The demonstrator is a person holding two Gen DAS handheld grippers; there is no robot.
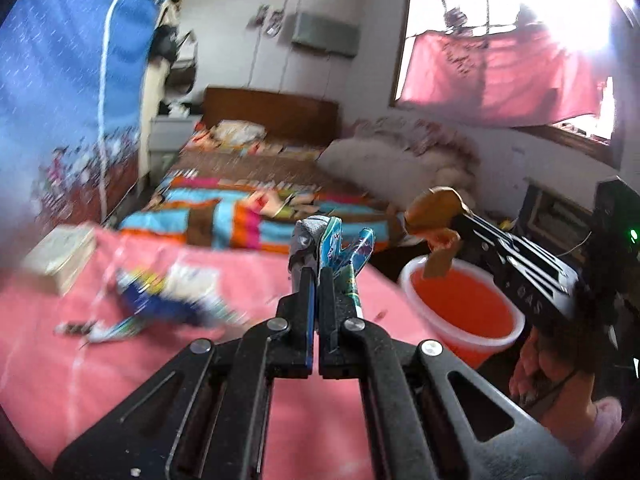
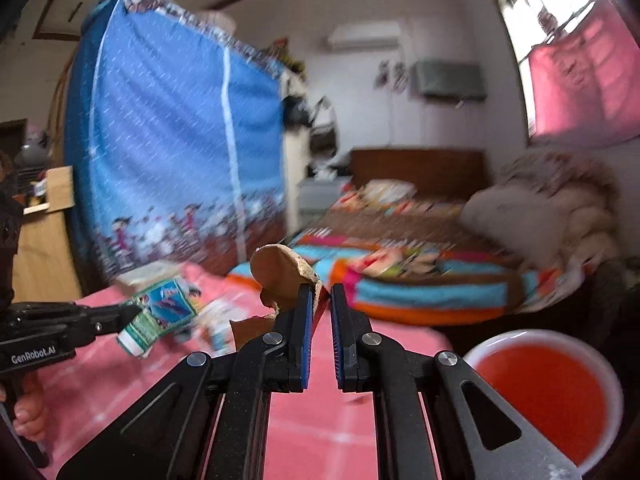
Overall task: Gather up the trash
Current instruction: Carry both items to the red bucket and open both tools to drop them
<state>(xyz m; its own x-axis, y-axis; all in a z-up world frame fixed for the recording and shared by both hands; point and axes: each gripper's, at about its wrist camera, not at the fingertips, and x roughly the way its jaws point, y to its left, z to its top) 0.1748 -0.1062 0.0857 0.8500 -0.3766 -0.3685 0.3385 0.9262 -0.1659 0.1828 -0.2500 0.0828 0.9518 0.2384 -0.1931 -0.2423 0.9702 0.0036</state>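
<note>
Pink checked tablecloth [image 1: 120, 360]; orange-red bucket [image 1: 460, 308], white rim; teal printed wrapper [image 1: 340, 248]; brown paper [image 2: 276, 272]; blue speckled wardrobe cover [image 2: 168, 140].

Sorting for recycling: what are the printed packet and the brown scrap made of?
The printed packet in the left gripper looks like glossy plastic film, shiny and creased. The brown scrap in the right gripper looks like matte torn cardboard or paper, though blur leaves it unsure.

Your daylight comes from the window [image 1: 500, 8], blown out to white glare at the upper right in both views. Motion blur smears the bed [image 1: 256, 184], the blue curtain [image 2: 168, 140] and the tabletop [image 1: 100, 360] litter; your tongs stay sharp. Fisheye bending and dark vignetting crowd the edges.
</note>
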